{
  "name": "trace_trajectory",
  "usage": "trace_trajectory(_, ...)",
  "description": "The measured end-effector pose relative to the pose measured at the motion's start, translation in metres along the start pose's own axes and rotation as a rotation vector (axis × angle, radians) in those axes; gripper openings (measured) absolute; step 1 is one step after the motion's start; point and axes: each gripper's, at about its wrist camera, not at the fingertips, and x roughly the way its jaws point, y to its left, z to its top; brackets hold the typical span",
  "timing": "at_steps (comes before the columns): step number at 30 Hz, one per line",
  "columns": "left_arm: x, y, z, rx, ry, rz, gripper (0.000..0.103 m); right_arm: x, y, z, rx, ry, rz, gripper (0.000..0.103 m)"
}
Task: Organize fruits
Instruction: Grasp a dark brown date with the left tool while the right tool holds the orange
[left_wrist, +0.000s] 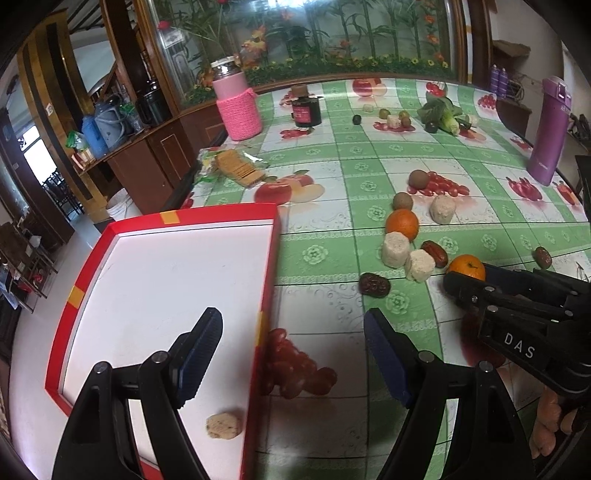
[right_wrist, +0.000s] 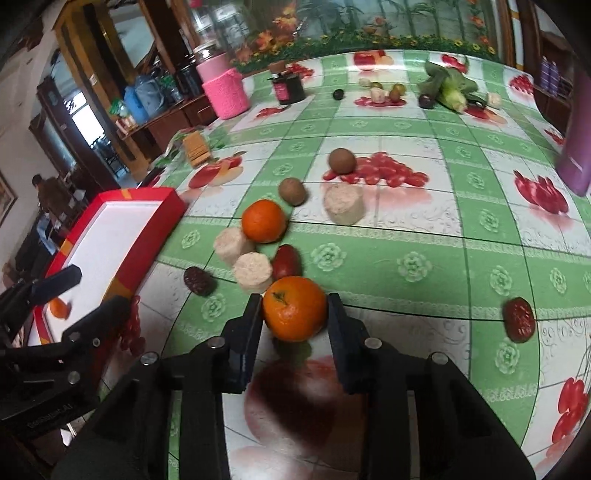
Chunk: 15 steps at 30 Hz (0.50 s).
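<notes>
The right gripper (right_wrist: 294, 314) is closing its fingers (right_wrist: 246, 334) on a near orange (right_wrist: 294, 313), one pad pressing each side of the fruit, which is sitting just above the green-and-white fruit-print cloth covering the worktop (right_wrist: 424, 229); whether it is touching the cloth cannot be told. The left gripper (left_wrist: 293, 356) is hanging with its fingers (left_wrist: 201, 354) spread wide and holding nothing, straddling the right-hand wall of a red tray (left_wrist: 267, 266) with a white floor. Inside that tray a pale round cake (left_wrist: 223, 425) is lying near the close edge, and the right wrist view is also showing something small and orange (right_wrist: 59, 307) in there. Beyond the held fruit, a second orange (right_wrist: 263, 220) is resting on the cloth, touching one of two pale cylinder cakes (right_wrist: 232, 245), with a smooth red date (right_wrist: 286, 261) just behind the held orange. A wrinkled dark date (right_wrist: 199, 281) is lying to the left, another date (right_wrist: 519, 319) well apart on the right. Farther back, two brown kiwis (right_wrist: 292, 191) and a third cake (right_wrist: 343, 204) are sitting near each other.
</notes>
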Motion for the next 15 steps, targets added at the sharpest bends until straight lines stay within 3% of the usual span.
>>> trace_trajectory(8,0.022,-0.026,0.015,0.063,0.042,-0.087,0.078,-0.018,-0.026,0.006,0.132,-0.079,0.005,0.037)
trace_trajectory(15,0.048,-0.033,0.021,0.072,0.107,-0.139,0.056,-0.019,-0.029,0.007,0.151,-0.078,0.015,0.037)
